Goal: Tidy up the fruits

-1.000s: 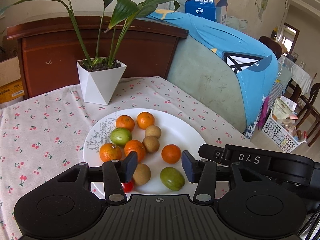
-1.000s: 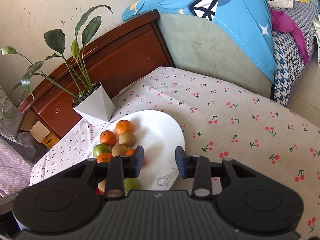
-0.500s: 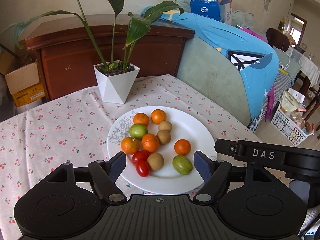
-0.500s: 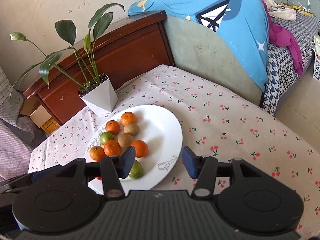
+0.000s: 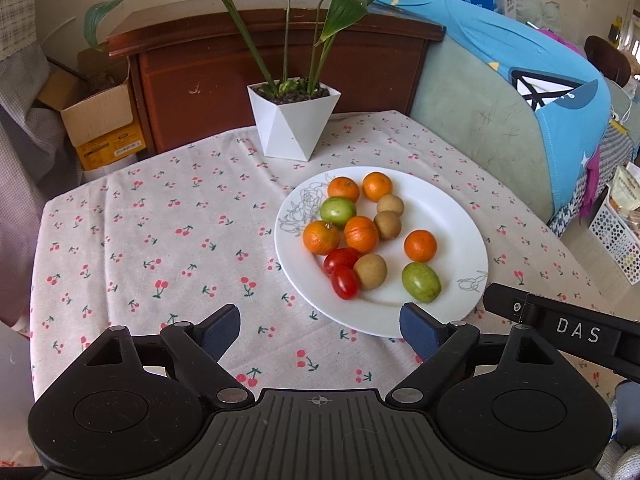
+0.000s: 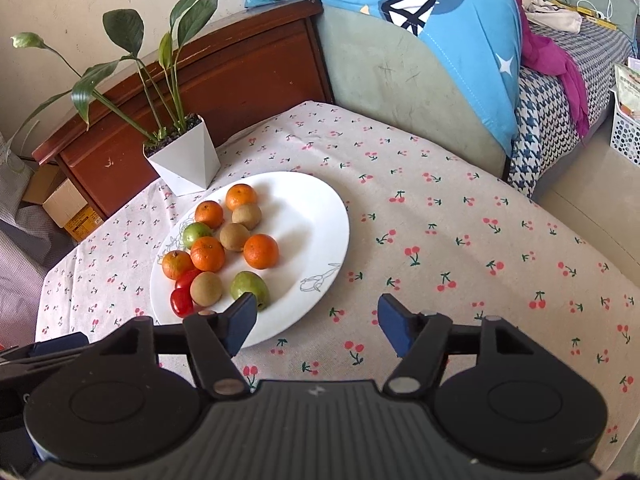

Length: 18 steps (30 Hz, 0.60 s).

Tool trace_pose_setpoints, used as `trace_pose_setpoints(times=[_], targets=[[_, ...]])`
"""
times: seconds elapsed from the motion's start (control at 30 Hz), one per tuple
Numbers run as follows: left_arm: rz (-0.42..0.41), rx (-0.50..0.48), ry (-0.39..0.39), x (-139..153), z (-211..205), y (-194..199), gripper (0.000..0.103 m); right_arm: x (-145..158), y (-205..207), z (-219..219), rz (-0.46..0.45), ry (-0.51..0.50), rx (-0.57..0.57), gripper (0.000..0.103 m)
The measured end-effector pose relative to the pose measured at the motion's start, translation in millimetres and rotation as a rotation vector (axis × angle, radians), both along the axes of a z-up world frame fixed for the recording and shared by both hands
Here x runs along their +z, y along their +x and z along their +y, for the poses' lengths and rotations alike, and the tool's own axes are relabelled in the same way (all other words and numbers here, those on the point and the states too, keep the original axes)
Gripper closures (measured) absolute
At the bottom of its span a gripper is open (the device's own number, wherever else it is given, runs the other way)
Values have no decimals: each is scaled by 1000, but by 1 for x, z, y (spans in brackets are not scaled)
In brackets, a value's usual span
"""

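Note:
A white plate [image 5: 452, 216] [image 6: 316, 216] on the cherry-print tablecloth holds several oranges [image 5: 419, 245] [image 6: 261, 251], brown round fruits [image 5: 370, 271] [image 6: 206, 288], two green fruits [image 5: 421, 282] [image 6: 249, 287] and two red tomatoes [image 5: 345, 281] [image 6: 181, 302]. My left gripper [image 5: 320, 330] is open and empty, above the cloth in front of the plate. My right gripper [image 6: 316, 322] is open and empty, over the plate's near right edge. The right gripper's body shows at the left wrist view's right edge [image 5: 576, 334].
A white potted plant [image 5: 294, 120] [image 6: 186, 160] stands behind the plate. A wooden cabinet [image 5: 280, 64], a cardboard box [image 5: 100, 120] and a sofa with a blue cover [image 6: 440, 40] surround the table. A white basket [image 5: 616, 236] sits on the floor at right.
Both grippers have pulled back and up from the plate and opened wider. The two tomatoes came into view on the plate.

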State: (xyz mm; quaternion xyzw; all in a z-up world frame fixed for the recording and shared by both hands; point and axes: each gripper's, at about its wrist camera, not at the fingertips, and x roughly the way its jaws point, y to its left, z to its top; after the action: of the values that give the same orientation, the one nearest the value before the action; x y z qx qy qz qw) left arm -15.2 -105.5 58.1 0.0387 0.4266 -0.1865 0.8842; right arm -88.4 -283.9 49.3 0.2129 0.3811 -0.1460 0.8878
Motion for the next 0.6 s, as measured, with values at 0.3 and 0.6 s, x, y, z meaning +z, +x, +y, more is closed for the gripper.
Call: trace_pose_setpoints(times=[0.3,0.6], targets=[[34,36,40,-9,0,8,13,-7,8,6,35,-22,1,31],[54,61,69,-15,0,14,12,-11,14,8,64,-41,1,28]])
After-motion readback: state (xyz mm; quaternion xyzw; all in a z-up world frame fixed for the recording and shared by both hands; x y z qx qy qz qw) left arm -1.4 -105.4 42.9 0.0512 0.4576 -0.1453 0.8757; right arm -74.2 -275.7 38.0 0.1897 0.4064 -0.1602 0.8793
